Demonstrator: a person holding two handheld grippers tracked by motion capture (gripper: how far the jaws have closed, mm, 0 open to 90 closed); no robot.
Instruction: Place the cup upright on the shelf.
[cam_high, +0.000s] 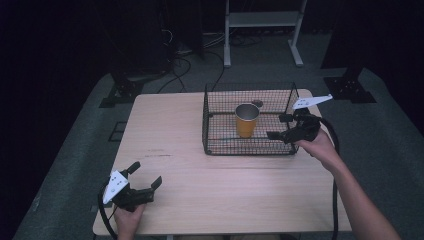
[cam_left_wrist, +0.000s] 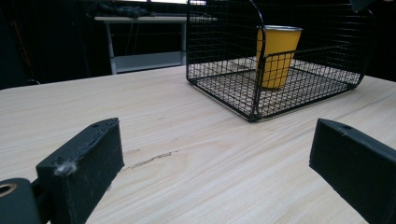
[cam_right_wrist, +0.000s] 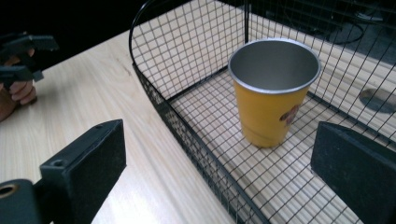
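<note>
A yellow metal cup stands upright in the wire basket on the desk, both the left gripper and right gripper gaping wide, empty.

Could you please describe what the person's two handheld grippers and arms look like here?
Both the left gripper and the right gripper are black, each with two blocky jaws, a pale three-cornered plate on top and a trailing black cable. The forearms are bare, with no sleeves or gloves visible.
</note>
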